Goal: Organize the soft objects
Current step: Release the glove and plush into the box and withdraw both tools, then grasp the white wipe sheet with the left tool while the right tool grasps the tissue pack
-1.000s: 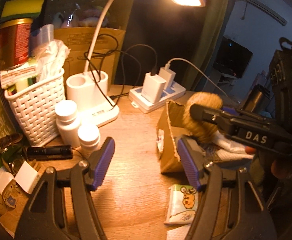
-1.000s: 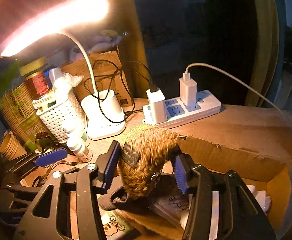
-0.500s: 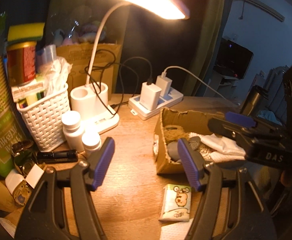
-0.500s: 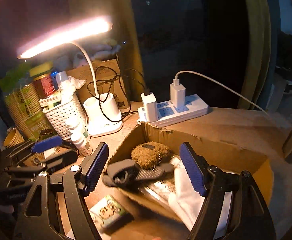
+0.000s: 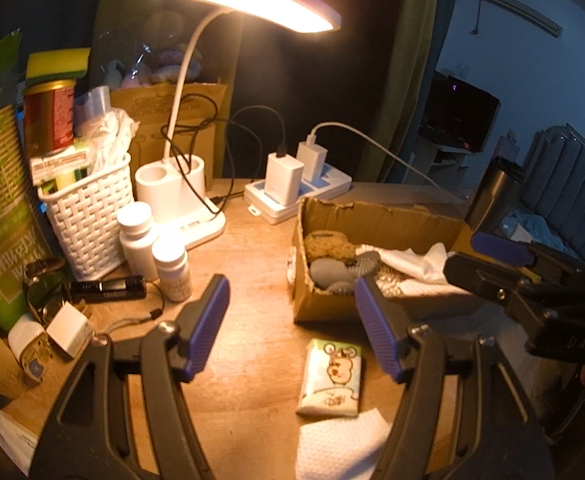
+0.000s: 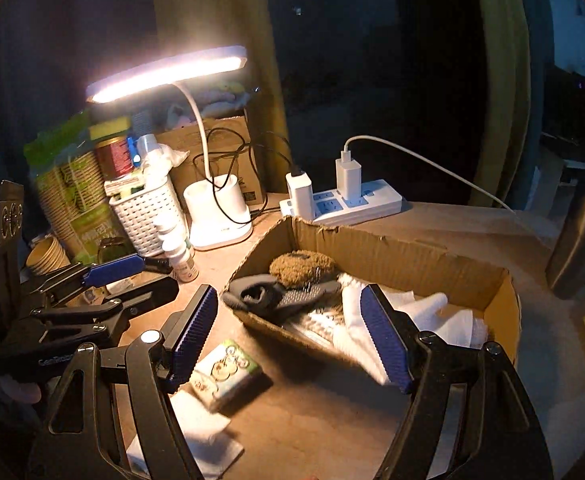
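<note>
A cardboard box (image 5: pixel 376 216) (image 6: pixel 392 256) stands on the wooden table. In it lie a brown furry plush (image 5: pixel 328 246) (image 6: pixel 302 266), a dark grey glove (image 6: pixel 268 296) (image 5: pixel 332 274) and white cloths (image 5: pixel 408 258) (image 6: pixel 432 316). A tissue pack (image 5: pixel 330 378) (image 6: pixel 226 374) and a white paper towel (image 5: pixel 336 446) (image 6: pixel 200 436) lie on the table in front of the box. My left gripper (image 5: pixel 292 324) is open and empty above the table, left of the box. My right gripper (image 6: pixel 290 336) is open and empty above the box's near edge.
A lit desk lamp (image 5: pixel 180 188) (image 6: pixel 216 216), a power strip with chargers (image 5: pixel 296 188) (image 6: pixel 340 200), a white basket (image 5: pixel 86 208) (image 6: pixel 144 212), two white bottles (image 5: pixel 154 248) and a black flashlight (image 5: pixel 108 286) crowd the back left. A steel cup (image 6: pixel 580 240) stands at the right.
My right gripper opened and let the brown plush drop into the box, then pulled back and up. My left gripper drew back a little and stayed open.
</note>
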`<state>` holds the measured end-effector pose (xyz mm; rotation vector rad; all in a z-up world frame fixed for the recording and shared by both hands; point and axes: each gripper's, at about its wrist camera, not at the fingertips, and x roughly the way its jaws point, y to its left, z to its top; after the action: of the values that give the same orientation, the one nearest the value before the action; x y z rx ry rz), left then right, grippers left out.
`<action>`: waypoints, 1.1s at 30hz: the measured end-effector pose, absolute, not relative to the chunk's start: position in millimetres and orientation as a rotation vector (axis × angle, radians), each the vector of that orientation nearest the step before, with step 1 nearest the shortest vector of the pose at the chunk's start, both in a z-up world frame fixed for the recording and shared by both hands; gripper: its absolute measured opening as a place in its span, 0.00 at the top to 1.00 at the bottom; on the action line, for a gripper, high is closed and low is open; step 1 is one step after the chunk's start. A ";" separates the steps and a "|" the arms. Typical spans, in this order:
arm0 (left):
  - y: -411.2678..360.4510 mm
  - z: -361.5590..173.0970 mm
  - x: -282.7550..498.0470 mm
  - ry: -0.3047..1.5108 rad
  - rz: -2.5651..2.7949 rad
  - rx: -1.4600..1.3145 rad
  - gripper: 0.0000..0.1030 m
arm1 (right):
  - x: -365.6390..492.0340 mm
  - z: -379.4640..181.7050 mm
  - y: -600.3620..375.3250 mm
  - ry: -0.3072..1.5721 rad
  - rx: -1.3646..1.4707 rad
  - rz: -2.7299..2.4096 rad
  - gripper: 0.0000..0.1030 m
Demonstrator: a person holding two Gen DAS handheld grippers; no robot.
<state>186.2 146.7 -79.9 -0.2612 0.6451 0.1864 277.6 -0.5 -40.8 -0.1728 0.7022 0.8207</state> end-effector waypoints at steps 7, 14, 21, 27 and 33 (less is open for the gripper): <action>145.5 -92.7 171.3 0.661 0.191 -0.277 0.35 | 260.5 -53.4 1.6 0.729 -0.195 0.830 0.25; 154.2 -109.2 156.3 0.687 0.204 -0.294 0.35 | 248.1 -69.8 12.6 0.763 -0.211 0.828 0.25; 168.1 -120.1 144.7 0.700 0.215 -0.318 0.35 | 243.7 -92.7 33.5 0.825 -0.244 0.830 0.25; 176.7 -127.4 139.7 0.710 0.215 -0.336 0.35 | 242.3 -111.8 52.6 0.870 -0.271 0.836 0.25; 184.1 -137.3 138.3 0.727 0.215 -0.362 0.35 | 243.5 -126.3 66.6 0.920 -0.289 0.833 0.25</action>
<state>138.3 184.1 -137.3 -0.3617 0.7271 0.2146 243.5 66.6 -126.3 -0.2891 0.9195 0.8330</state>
